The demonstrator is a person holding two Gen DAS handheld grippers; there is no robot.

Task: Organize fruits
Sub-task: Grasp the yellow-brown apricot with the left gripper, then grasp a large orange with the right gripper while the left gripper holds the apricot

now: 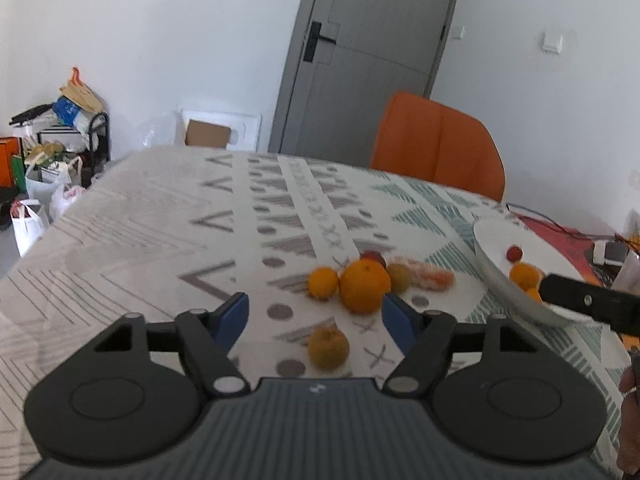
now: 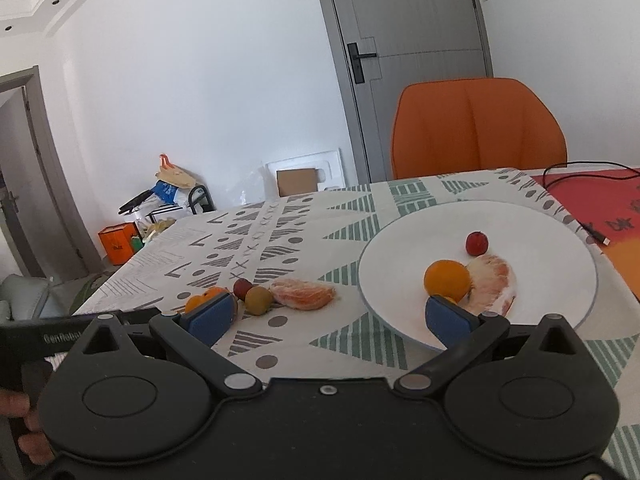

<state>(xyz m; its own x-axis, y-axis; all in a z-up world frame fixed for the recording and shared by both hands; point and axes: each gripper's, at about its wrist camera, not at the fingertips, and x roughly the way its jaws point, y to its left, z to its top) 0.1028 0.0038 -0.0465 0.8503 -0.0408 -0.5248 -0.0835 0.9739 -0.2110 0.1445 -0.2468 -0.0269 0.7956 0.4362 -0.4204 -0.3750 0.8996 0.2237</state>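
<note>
Loose fruit lies on the patterned tablecloth: a large orange (image 1: 365,286), a small orange (image 1: 322,282), a brownish fruit (image 1: 328,348), a green-brown fruit (image 1: 399,277), a red fruit (image 1: 372,257) and a peeled citrus segment (image 1: 430,276). My left gripper (image 1: 316,316) is open and empty, just short of the large orange. A white plate (image 2: 404,248) holds an orange (image 2: 447,279), a red fruit (image 2: 477,243) and a peeled segment (image 2: 496,280). My right gripper (image 2: 336,314) is open and empty at the plate's near left rim. The other segment (image 2: 304,294) lies left of the plate.
An orange chair (image 2: 476,128) stands at the table's far side before a grey door (image 2: 404,40). A black cable (image 2: 576,200) crosses a red mat (image 2: 596,196) at the right. Bags and boxes (image 1: 48,160) clutter the floor to the left.
</note>
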